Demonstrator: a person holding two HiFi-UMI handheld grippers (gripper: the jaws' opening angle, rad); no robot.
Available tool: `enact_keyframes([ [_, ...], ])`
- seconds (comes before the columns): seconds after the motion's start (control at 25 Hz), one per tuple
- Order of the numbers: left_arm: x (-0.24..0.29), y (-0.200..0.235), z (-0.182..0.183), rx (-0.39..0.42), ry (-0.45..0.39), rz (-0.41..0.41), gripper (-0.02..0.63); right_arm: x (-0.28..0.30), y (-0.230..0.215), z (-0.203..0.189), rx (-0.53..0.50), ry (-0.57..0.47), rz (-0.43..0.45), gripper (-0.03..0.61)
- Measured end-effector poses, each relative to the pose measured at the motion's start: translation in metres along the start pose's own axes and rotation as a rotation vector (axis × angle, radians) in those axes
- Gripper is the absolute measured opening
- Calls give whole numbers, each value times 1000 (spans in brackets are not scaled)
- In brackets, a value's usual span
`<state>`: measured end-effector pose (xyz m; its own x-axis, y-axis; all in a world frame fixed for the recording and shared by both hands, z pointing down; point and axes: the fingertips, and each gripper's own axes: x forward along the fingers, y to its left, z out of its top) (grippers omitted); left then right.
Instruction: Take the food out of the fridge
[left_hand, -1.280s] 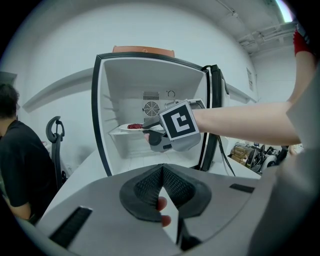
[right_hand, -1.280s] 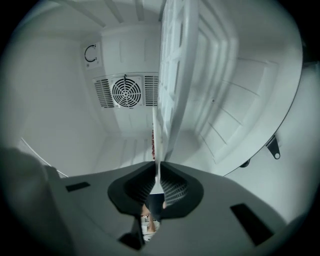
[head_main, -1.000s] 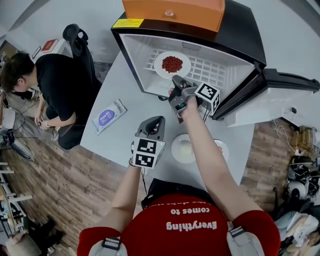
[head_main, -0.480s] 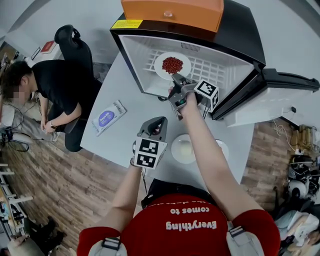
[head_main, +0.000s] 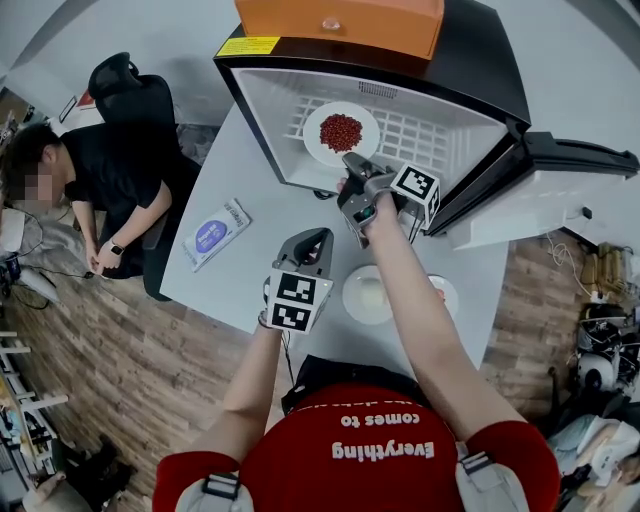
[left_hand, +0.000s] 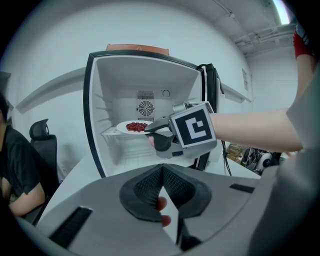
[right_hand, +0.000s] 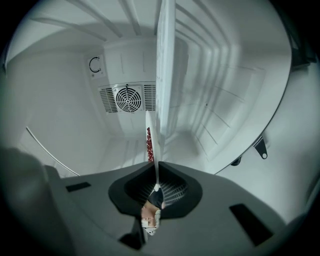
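A white plate (head_main: 341, 132) of small red food sits on the wire shelf inside the open fridge (head_main: 262, 110). My right gripper (head_main: 351, 162) reaches level into the fridge, rolled on its side. Its jaws have just been closing, and they now pinch the plate's near rim. In the right gripper view the plate (right_hand: 151, 140) shows edge-on, running into the right gripper (right_hand: 156, 187). My left gripper (head_main: 317, 238) hovers over the table in front of the fridge, shut and holding nothing. The left gripper view shows the plate (left_hand: 131, 128) and the right gripper (left_hand: 149, 130) at its rim.
The fridge door (head_main: 560, 185) stands open at the right. An orange box (head_main: 340, 22) sits on top of the fridge. Two white dishes (head_main: 367, 296) lie on the table near me, and a blue-and-white packet (head_main: 217, 233) lies at the left. A seated person (head_main: 95, 170) is beside the table.
The right gripper has stayed at the plate's near rim. The left gripper has kept its place. The seated person and the chair at the left have shifted.
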<state>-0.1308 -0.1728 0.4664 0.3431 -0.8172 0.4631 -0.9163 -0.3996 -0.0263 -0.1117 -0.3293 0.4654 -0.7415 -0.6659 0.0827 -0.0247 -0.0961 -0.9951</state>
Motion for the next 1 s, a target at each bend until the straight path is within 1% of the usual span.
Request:
enact_keyframes([
  [0.24, -3, 6, 5, -12, -15, 8, 5, -15, 0, -9, 21, 25, 18, 23],
  [0.48, -6, 7, 8, -13, -25, 13, 5, -33, -5, -12, 7, 32, -3, 23],
  [0.64, -7, 2, 11, -6, -31, 6, 5, -46, -7, -24, 23, 53, 1, 23],
  [0.8, -10, -1, 12, -7, -39, 2, 5, -61, -9, -36, 3, 80, 7, 23],
  [1.0, -14, 2, 7, -23, -36, 11, 5, -81, -18, -50, -4, 102, -9, 23],
])
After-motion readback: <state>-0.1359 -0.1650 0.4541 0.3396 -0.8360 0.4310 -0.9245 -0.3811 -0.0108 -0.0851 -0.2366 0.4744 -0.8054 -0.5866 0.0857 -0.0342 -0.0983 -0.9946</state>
